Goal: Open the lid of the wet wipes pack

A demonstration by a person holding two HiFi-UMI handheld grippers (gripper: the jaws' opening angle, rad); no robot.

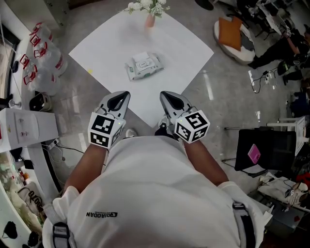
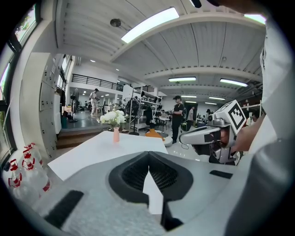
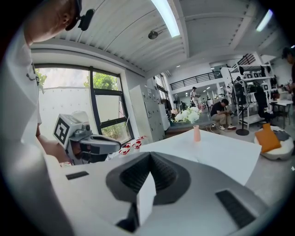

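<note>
On the white table, near its middle, the wet wipes pack lies flat with its white lid down against the top face. At the table's far corner stands a pink vase holding white flowers, well apart from the pack.

Both grippers hang over the near corner of the table, close to the person's white shirt and well short of the pack. The left gripper and the right gripper sit side by side, noses pointing toward the pack, each topped by its marker cube.

From the left gripper view, the 2 jaws of that gripper meet at the tips with nothing between them. The right gripper view shows the same: jaws pressed together at the tips, holding nothing.

Beside the table on the left, shrink-wrapped water bottles stand on the floor. An orange cushion rests on a seat at the upper right.
</note>
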